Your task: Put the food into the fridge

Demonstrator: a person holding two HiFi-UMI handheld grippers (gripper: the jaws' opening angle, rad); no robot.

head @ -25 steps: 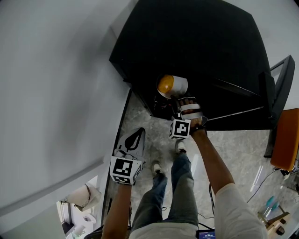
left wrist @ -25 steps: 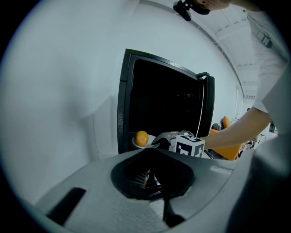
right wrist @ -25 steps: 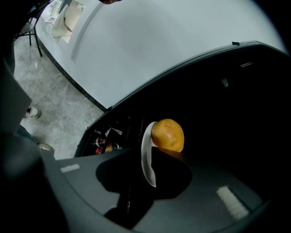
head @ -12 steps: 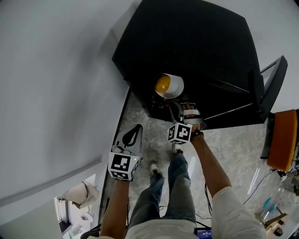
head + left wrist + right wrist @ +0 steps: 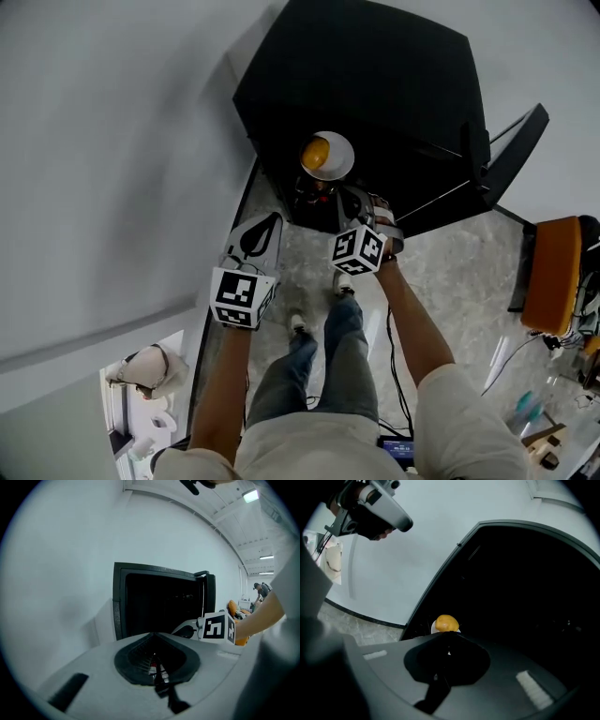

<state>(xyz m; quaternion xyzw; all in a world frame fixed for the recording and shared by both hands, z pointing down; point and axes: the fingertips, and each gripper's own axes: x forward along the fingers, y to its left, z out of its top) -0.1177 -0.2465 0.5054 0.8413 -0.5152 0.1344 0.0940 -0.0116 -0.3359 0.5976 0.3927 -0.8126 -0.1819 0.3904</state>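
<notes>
A white plate (image 5: 327, 156) with a round yellow food item (image 5: 316, 151) stands at the near edge of the black fridge (image 5: 375, 84), whose door (image 5: 511, 141) hangs open at the right. My right gripper (image 5: 354, 194) reaches to the plate's near rim. Its jaws have just been closing and now pinch that rim. In the right gripper view the food (image 5: 446, 622) sits just beyond the right gripper (image 5: 448, 635). My left gripper (image 5: 270, 222) hangs shut and empty to the left, near the wall. The left gripper (image 5: 154, 634) faces the fridge (image 5: 159, 597).
The person's legs and shoes (image 5: 298, 324) stand on a marble floor before the fridge. An orange chair (image 5: 548, 277) is at the right. A white wall (image 5: 112, 141) runs along the left. Cables lie on the floor behind.
The right gripper's jaws stood open below the plate a second ago; now they are closed at its rim. Both grippers have risen, and the right one has rolled.
</notes>
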